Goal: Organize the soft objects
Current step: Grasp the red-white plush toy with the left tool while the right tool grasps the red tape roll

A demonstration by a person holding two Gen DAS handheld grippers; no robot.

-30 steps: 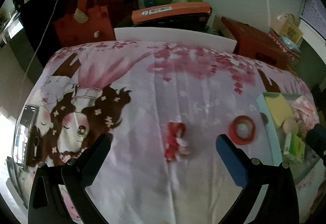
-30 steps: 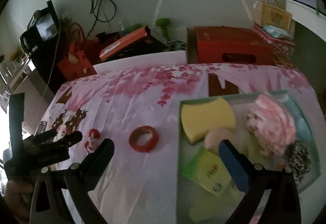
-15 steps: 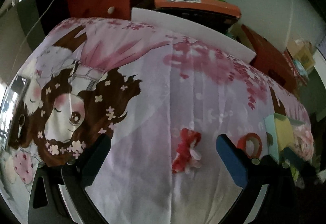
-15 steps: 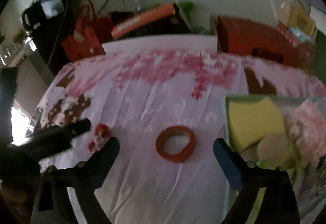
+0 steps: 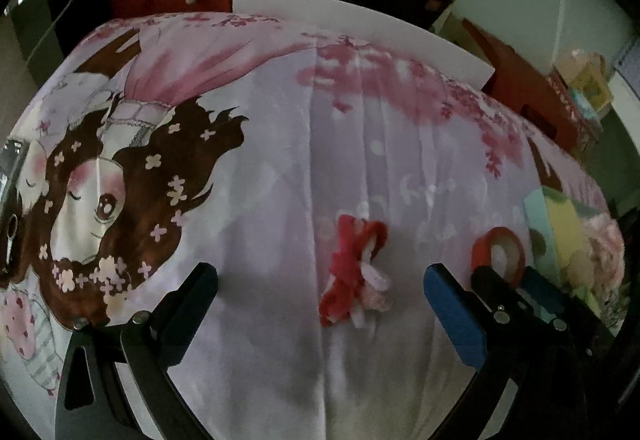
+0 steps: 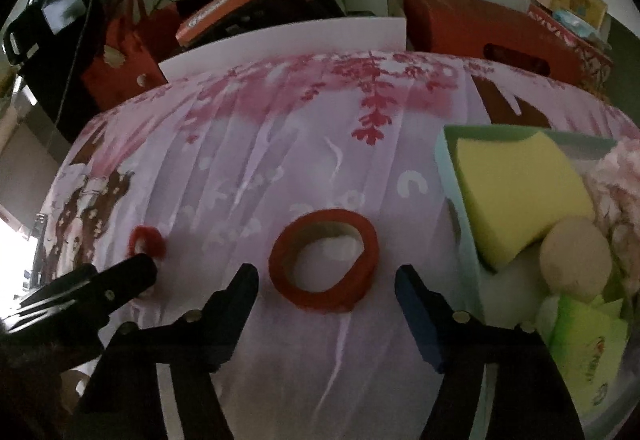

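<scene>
Now both of my tools have dropped much nearer the sheet than a second ago, and each has lined up on its own target. My left gripper (image 5: 320,304) stands with its tongs wide apart around the red and white fuzzy bow (image 5: 354,272), which a second back sat farther ahead; it now lies between the tips, untouched. My right gripper (image 6: 326,288) has swung away from the tray (image 6: 450,176) and its tongs, also spread apart and empty, now frame the red ring (image 6: 324,260).

I read that as two pickups about to start, with nothing yet lifted.

In the left view the bow's long axis runs from about 1 o'clock down to 7 o'clock, the red loop at the far end and the pale tails at the near end. The ring lies flat on the printed sheet (image 5: 280,160), hole up, slightly squashed, its longer span running 3 to 9 o'clock.

The tray sits at 3 o'clock of the ring, already holding the yellow sponge (image 6: 520,200) and a pink fluffy thing (image 6: 616,180).
</scene>
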